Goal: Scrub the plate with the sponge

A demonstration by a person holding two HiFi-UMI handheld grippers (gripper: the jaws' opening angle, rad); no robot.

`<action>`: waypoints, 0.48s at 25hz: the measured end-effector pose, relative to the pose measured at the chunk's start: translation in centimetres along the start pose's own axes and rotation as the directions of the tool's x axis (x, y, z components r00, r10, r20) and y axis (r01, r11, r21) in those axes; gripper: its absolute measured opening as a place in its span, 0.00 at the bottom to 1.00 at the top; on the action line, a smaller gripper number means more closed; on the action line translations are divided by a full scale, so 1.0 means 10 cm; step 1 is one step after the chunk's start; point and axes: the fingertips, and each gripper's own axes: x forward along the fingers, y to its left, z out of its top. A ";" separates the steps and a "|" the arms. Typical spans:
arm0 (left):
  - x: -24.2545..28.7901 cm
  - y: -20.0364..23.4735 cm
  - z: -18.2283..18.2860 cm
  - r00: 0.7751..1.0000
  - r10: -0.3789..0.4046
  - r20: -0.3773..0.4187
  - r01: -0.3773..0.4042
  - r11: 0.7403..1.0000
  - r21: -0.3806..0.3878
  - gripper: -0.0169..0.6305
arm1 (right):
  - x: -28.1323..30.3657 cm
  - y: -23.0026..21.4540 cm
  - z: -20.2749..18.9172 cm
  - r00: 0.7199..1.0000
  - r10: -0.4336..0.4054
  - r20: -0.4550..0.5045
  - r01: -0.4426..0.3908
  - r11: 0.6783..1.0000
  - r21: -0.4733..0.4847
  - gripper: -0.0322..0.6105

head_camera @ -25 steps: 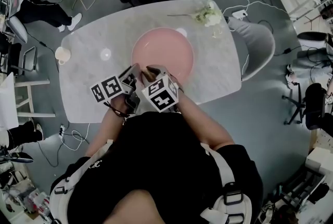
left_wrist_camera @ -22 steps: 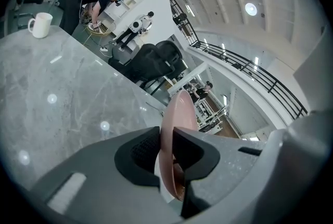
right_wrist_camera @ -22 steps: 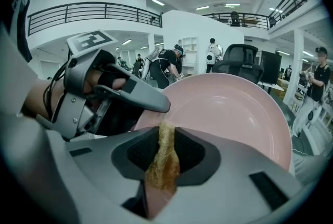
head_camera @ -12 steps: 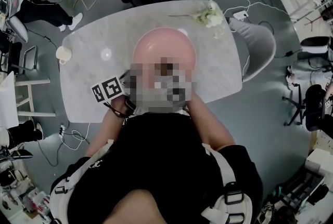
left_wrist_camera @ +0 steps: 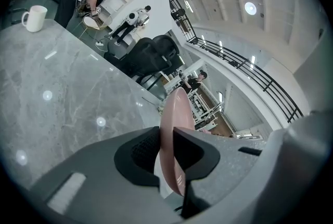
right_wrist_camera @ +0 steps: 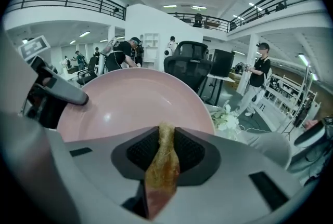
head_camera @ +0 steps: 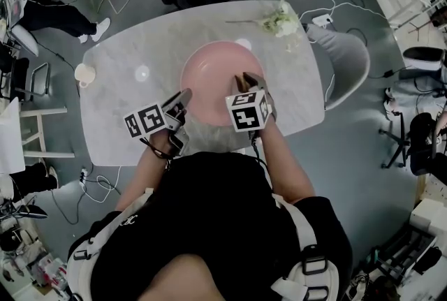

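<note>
Black top [head_camera: 209, 209], white straps [head_camera: 299, 223], grey tools [head_camera: 184, 95] [head_camera: 245, 78], black-and-white marker cubes [head_camera: 148, 119]

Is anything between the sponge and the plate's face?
Nothing visible. The right gripper holds the sponge facing the plate, whose inside is bare; the left gripper grips its rim, off to the side.

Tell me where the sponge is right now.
The sponge is pinched in the right gripper, seen in the right gripper view just before the pink plate. In the head view it hangs over the plate's right half.
</note>
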 end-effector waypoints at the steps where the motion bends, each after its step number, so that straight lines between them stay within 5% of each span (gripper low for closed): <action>1: 0.01 0.01 0.00 1.000 0.004 -0.003 -0.004 1.000 -0.003 0.13 | 0.00 -0.04 -0.02 1.000 -0.009 -0.011 0.009 1.000 0.010 0.18; 7: 0.04 0.14 -0.02 0.999 0.040 -0.015 -0.040 0.999 -0.013 0.13 | -0.31 -0.16 0.24 0.990 -0.044 0.136 0.036 0.998 0.059 0.18; 12: 0.13 0.33 -0.12 0.995 0.088 -0.053 -0.089 0.996 0.001 0.13 | -0.67 -0.25 0.56 0.942 -0.089 0.325 0.071 0.995 0.069 0.18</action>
